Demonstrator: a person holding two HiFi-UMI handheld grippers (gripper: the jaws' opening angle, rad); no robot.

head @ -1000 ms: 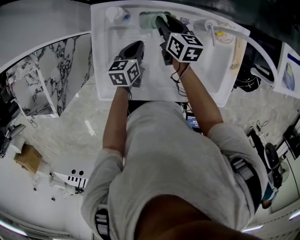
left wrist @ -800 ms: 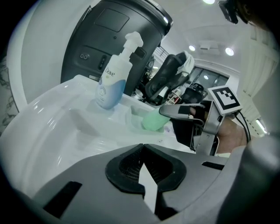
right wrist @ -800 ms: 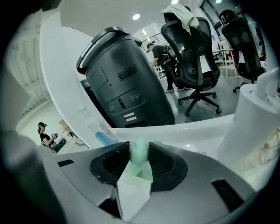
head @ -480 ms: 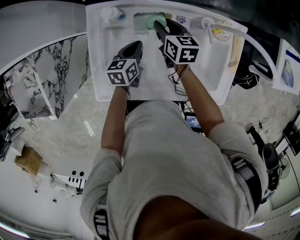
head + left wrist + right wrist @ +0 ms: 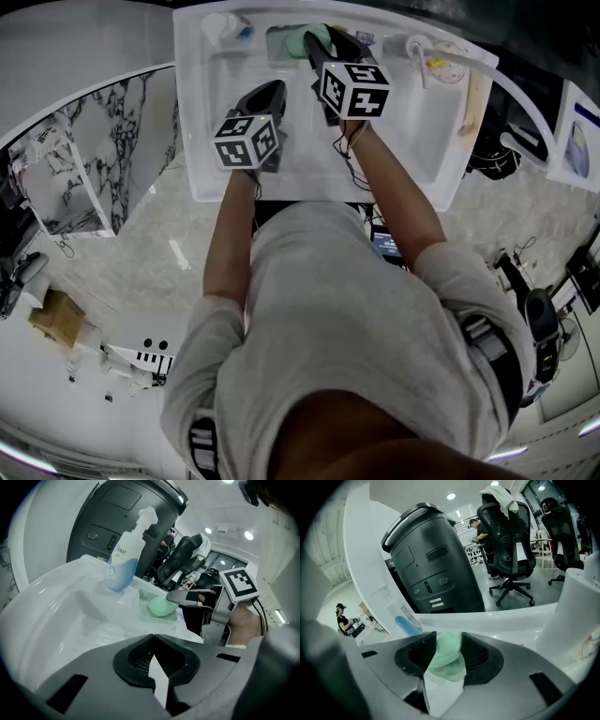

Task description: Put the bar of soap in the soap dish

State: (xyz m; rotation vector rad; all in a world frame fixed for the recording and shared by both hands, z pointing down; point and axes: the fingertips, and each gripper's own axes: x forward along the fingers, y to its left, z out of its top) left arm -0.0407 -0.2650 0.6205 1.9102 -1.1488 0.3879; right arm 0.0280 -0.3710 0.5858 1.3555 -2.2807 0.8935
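The green bar of soap point(image 5: 161, 606) lies in the clear soap dish point(image 5: 143, 603) on the sink's back ledge. My right gripper point(image 5: 449, 637) reaches over the dish with the soap point(image 5: 446, 660) between its jaws. They have just been opening, the pads stand loose round the bar, and the gripper is open. Seen from the head, the soap point(image 5: 311, 39) pokes out at the tip of the right gripper point(image 5: 325, 42). My left gripper point(image 5: 152, 637) hangs over the basin, shut with nothing in it, short of the dish.
A Dove pump bottle point(image 5: 124, 557) stands left of the dish. The white faucet point(image 5: 417, 47) rises at the right of the ledge, beside a wooden brush point(image 5: 473, 103). The white basin point(image 5: 281, 173) lies below both grippers. A black bin point(image 5: 431, 564) stands behind the sink.
The right gripper has rolled slightly and edged left, and its jaws stand wider round the soap. The left gripper has kept still.
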